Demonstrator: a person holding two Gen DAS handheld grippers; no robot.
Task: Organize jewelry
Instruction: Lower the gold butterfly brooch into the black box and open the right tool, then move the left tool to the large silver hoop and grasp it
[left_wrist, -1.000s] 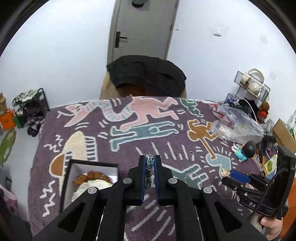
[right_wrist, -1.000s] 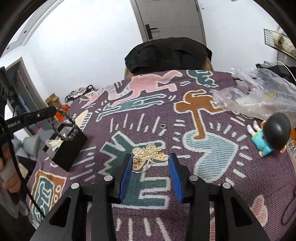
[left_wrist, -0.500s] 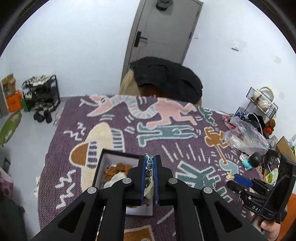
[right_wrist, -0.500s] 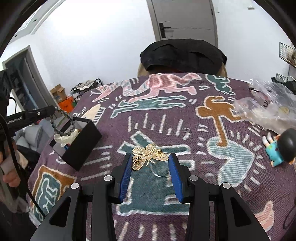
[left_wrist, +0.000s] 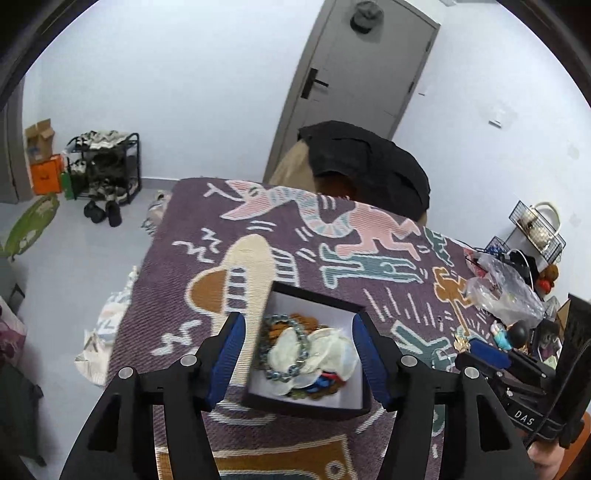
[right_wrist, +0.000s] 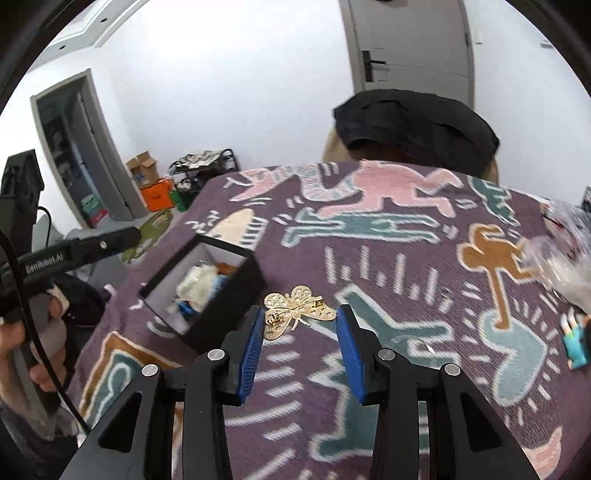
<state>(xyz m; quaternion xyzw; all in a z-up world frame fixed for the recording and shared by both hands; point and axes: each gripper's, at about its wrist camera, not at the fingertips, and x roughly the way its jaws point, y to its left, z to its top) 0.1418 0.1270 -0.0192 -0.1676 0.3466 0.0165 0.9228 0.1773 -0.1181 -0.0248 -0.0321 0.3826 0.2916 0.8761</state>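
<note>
left hand-held gripper (left_wrist: 297, 356): jaws are seen spread wide and opening above the black box, with nothing pressed between the blue pads.
black box (left_wrist: 321, 408): open, white-lined, set on the patterned cloth (left_wrist: 258, 229) that covers the counter.
bead bracelet (left_wrist: 284, 349): a ring of blue-grey glassy beads, laid in the box over white tissue and brownish pieces.
right hand-held gripper (right_wrist: 300, 339): held at a middling gap, closed on the brooch.
butterfly brooch (right_wrist: 297, 310): gold, filigree wings, pin clasp turned up; gripped at the wing tips between the pads, held above the cloth, just right of the box.
doll figure (left_wrist: 511, 334): dark-haired, lying near the cloth's right edge.
plastic bag (left_wrist: 502, 291): clear, crumpled, beside the doll.
</note>
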